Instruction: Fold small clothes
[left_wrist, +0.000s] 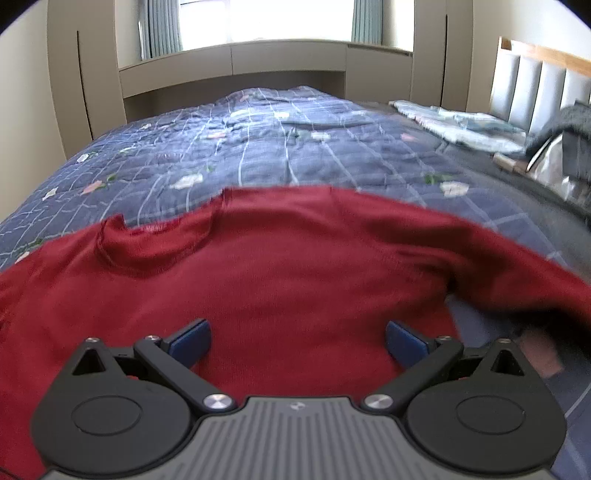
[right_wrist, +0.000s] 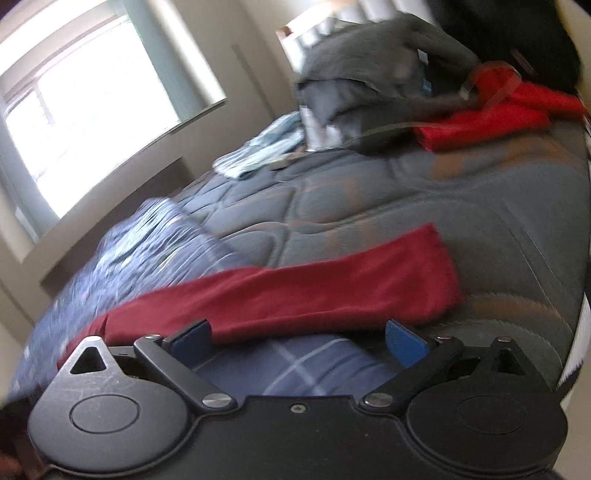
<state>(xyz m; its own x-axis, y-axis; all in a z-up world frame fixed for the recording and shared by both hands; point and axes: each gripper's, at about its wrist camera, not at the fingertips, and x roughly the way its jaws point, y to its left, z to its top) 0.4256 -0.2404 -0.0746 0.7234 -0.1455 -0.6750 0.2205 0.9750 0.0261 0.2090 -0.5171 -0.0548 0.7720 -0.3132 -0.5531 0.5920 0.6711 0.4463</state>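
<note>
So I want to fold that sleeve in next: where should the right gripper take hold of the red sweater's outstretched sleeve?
Probably at the cuff end of the sleeve, where it lies flat and free on the bed. Bring the right gripper, jaws open, in low from the near edge so one finger slides under the cloth.

Open quilt (left_wrist: 258, 147) is lying beyond the red sweater (left_wrist: 277, 266), while piled clothes (right_wrist: 369, 85) are crowding the headboard (left_wrist: 535, 85) side.
</note>
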